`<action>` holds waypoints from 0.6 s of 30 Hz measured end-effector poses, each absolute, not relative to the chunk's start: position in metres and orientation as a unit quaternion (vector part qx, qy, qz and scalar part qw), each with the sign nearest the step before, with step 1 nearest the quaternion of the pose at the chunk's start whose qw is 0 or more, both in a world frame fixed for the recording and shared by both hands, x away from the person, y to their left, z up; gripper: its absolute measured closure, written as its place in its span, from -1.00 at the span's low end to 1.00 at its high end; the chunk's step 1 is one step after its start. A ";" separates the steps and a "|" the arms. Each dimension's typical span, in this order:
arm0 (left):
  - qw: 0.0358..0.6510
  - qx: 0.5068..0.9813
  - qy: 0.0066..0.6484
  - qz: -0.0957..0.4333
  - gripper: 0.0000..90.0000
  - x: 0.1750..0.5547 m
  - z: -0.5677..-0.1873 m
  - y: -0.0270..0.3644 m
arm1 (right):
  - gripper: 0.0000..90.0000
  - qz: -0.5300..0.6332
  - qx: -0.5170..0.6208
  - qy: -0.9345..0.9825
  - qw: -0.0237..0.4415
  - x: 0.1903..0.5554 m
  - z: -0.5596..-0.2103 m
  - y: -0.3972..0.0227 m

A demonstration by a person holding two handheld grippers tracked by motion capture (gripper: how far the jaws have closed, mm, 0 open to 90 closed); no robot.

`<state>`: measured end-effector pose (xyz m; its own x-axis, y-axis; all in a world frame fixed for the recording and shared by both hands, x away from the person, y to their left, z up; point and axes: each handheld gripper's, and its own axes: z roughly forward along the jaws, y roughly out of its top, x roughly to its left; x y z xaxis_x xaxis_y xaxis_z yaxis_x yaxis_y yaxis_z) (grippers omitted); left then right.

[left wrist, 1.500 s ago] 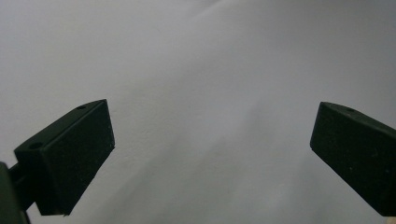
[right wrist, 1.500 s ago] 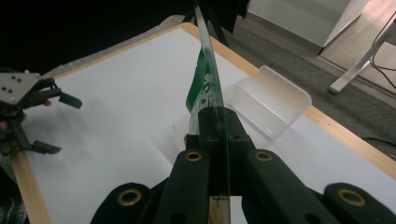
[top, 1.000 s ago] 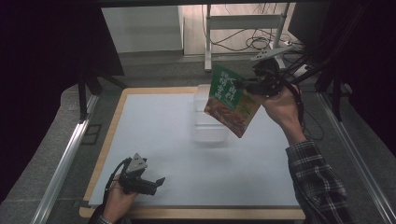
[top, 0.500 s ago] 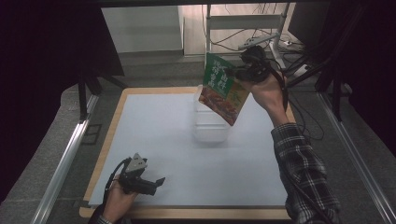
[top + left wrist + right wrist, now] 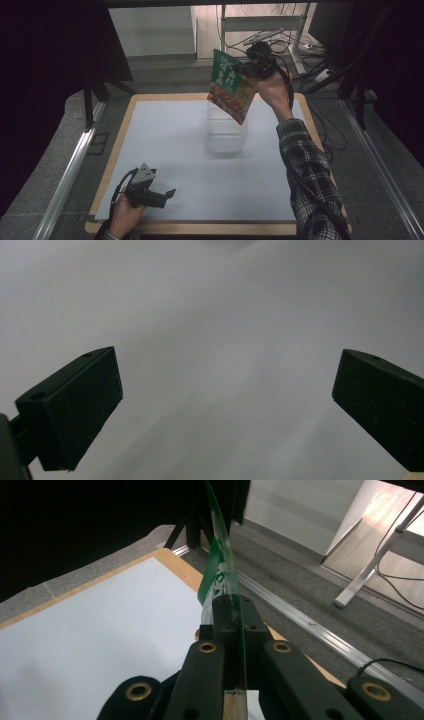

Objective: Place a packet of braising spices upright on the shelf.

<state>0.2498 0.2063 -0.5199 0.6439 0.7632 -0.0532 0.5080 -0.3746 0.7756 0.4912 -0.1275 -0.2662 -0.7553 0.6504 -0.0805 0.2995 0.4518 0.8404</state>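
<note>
A green and red food pouch (image 5: pixel 230 86) was held clamped edge-on in the right gripper (image 5: pixel 248 68), raised tilted above a clear plastic container (image 5: pixel 226 129) near the far middle of the white-topped counter (image 5: pixel 170 145). The left gripper (image 5: pixel 161 194) was rested low at the counter's near left corner, its jaws spread wide apart and nothing between them.

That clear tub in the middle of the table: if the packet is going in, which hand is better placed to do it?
Probably the right. The right gripper is shut on the green packet, held in the air above the clear tub. The left gripper rests open at the table's near edge, away from both.
</note>
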 end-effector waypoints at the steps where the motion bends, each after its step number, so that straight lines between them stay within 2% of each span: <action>1: 0.400 0.813 0.392 0.160 -1.00 0.250 -0.520 0.207 | 0.98 0.439 0.287 0.828 0.201 0.497 -0.269 -0.125; 18: 0.400 0.812 0.395 0.155 -1.00 0.251 -0.520 0.210 | 0.98 0.441 0.287 0.821 0.223 0.530 -0.298 -0.120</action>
<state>0.2509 0.2099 -0.5200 0.6390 0.7665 -0.0643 0.5180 -0.3671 0.7726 0.5305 -0.1201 -0.2982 -0.7359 0.6676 -0.1128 0.2740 0.4460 0.8521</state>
